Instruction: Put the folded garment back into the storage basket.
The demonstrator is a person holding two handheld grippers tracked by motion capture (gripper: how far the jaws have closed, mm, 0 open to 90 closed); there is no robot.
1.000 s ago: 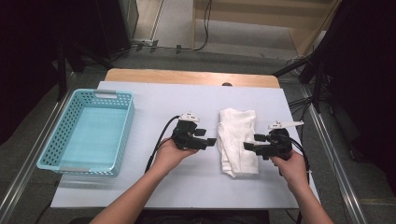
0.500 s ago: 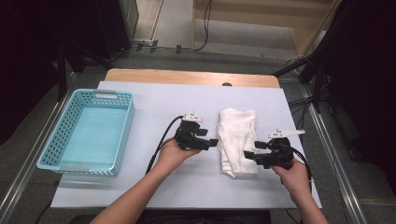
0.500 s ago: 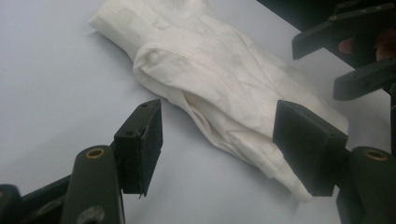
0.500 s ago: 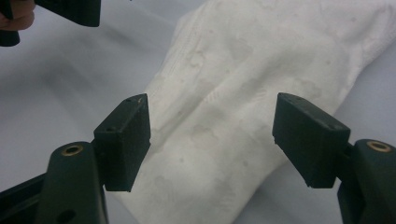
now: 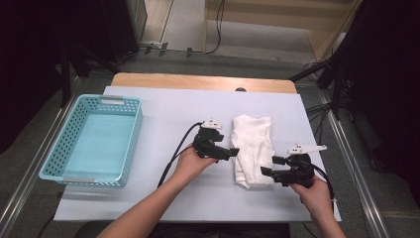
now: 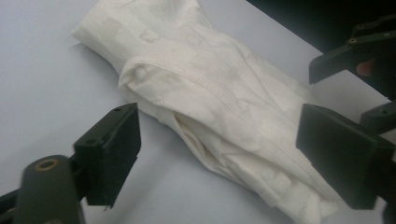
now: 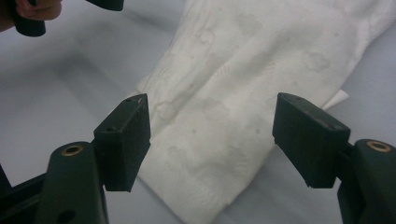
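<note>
On the pale grey-white table (image 5: 163, 114) in front of me, a folded white cloth (image 5: 252, 148) lies a little right of centre, its long side running away from me. A turquoise plastic basket (image 5: 130, 130) sits well apart from it at the table's left.

My left gripper (image 5: 233, 151) is at the cloth's left edge, about halfway along it, held in my left hand (image 5: 190, 163) with its black cable trailing back toward me. Its jaws have just been opening. In the left gripper view they stand wide apart (image 6: 219, 158), one over bare table, the other at the far side of the cloth, with the rumpled fold and a stitched hem between them. The pads are not pressing on the fabric.

My right gripper (image 5: 267, 166) is at the near right corner of the cloth, held in my right hand (image 5: 314, 196), pointing left across the fabric. In the right gripper view its jaws are also spread wide (image 7: 212, 133), with the near end of the cloth lying between them, and the pads clear of it on both sides. I cannot tell whether the jaw tips touch the table.
</note>
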